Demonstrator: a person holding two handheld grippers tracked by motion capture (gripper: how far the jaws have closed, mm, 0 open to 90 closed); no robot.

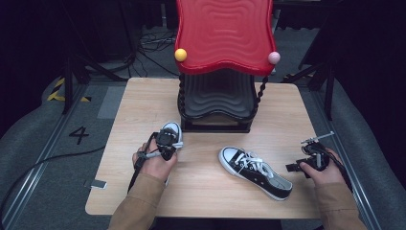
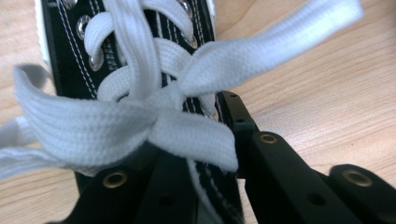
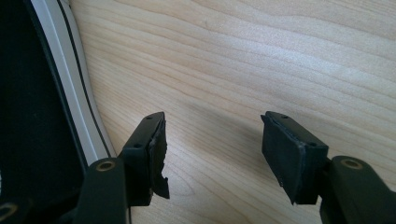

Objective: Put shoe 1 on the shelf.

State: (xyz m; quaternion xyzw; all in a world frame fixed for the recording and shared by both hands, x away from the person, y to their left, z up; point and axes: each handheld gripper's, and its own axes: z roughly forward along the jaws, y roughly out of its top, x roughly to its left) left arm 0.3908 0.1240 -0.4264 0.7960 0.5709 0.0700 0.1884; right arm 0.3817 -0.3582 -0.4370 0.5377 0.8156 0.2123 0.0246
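Holding my left gripper (image 2: 201, 154) jaws spread around the shoelace knot (image 2: 163, 109) of the sneaker (image 1: 170, 130) near the worktop (image 1: 210, 191) centre | right gripper (image 3: 212, 154) jaws open, empty, beside second sneaker (image 1: 256, 172) toward the right edge

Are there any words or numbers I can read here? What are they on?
"4": a black number on the grey floor, left of the table.
No readable words or logos on the shoes, the red rack or the grippers.
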